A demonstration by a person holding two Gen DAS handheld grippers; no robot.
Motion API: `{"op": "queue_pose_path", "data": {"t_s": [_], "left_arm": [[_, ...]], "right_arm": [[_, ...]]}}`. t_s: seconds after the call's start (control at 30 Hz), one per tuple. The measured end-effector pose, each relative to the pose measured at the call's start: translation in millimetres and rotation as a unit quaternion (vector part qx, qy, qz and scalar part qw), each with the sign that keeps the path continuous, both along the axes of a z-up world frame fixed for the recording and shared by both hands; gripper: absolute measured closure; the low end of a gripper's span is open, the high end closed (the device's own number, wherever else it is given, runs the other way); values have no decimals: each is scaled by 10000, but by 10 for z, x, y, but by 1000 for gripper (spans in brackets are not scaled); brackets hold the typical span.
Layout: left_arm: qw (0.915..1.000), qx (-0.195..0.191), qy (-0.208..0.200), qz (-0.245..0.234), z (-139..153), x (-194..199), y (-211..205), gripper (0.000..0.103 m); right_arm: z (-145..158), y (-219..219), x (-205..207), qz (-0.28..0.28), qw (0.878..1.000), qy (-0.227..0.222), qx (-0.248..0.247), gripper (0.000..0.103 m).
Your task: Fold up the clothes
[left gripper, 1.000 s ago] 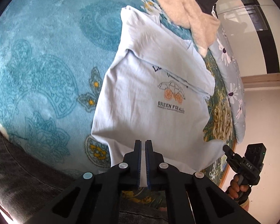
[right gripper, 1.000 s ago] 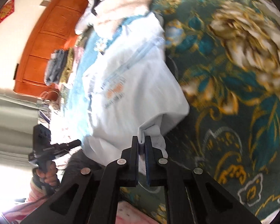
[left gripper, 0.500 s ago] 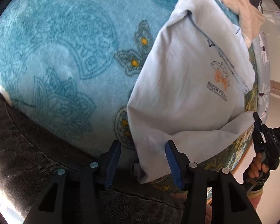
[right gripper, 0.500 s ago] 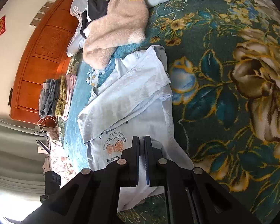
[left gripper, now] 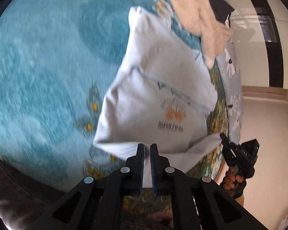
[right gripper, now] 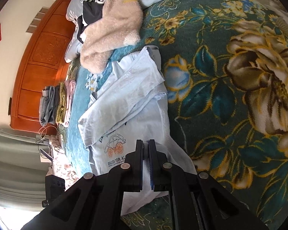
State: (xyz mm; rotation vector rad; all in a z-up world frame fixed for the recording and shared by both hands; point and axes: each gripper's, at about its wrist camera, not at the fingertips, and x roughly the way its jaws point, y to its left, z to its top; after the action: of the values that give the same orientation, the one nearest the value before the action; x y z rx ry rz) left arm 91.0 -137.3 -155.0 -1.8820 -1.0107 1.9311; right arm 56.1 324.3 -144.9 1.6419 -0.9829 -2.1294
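A pale blue T-shirt with an orange car print lies on the bed, its sleeves folded in across the chest. It also shows in the right wrist view. My left gripper is shut on the shirt's bottom hem near one corner. My right gripper is shut on the hem at the other corner; it shows in the left wrist view at the lower right. The hem edge is lifted off the bed between the two grippers.
A teal blanket and a dark green floral blanket cover the bed. A beige fluffy sweater on dark clothes lies by the pillows. Folded clothes are stacked near the wooden headboard.
My left gripper was open half a second ago and has shut on the hem again. The hem is raised and the left view is blurred from motion. The right gripper stays shut.
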Motion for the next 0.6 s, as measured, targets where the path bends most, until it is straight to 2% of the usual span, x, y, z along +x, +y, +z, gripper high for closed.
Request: {"op": "queue_pose_path", "data": {"t_s": [0.07, 0.2, 0.23, 0.27, 0.33, 0.37, 0.43, 0.47, 0.53, 0.6], "left_arm": [[9992, -251, 193, 235, 44, -273, -145, 95], [9966, 25, -166, 807, -171, -428, -386, 94], [9969, 98, -149, 766, -187, -388, -380, 93], [9977, 92, -141, 654, -201, -320, -328, 91], [9989, 95, -131, 447, -217, -158, -229, 72], [9992, 106, -130, 352, -218, -64, -182, 66], [9997, 109, -156, 139, -219, 124, -106, 45], [9998, 62, -177, -26, -225, 196, -65, 43], [9983, -322, -142, -471, -212, 295, 39, 39], [9926, -717, -134, -971, -221, 366, 177, 38]], "right_arm": [[24, 1, -73, -40, 10000, 54, 48, 98], [-76, -62, -236, -110, 9999, -71, 24, 98], [-120, -89, -265, -95, 9998, -144, 50, 98], [-153, -109, -281, -86, 9998, -188, 75, 98], [-202, -123, -291, -79, 9996, -237, 137, 98], [-220, -116, -290, -91, 9995, -263, 160, 98], [-252, -87, -291, -132, 9992, -326, 190, 96], [-257, -71, -289, -148, 9991, -347, 191, 95], [-243, -49, -276, -160, 9990, -349, 209, 95], [-207, -35, -246, -165, 9990, -313, 271, 95]]}}
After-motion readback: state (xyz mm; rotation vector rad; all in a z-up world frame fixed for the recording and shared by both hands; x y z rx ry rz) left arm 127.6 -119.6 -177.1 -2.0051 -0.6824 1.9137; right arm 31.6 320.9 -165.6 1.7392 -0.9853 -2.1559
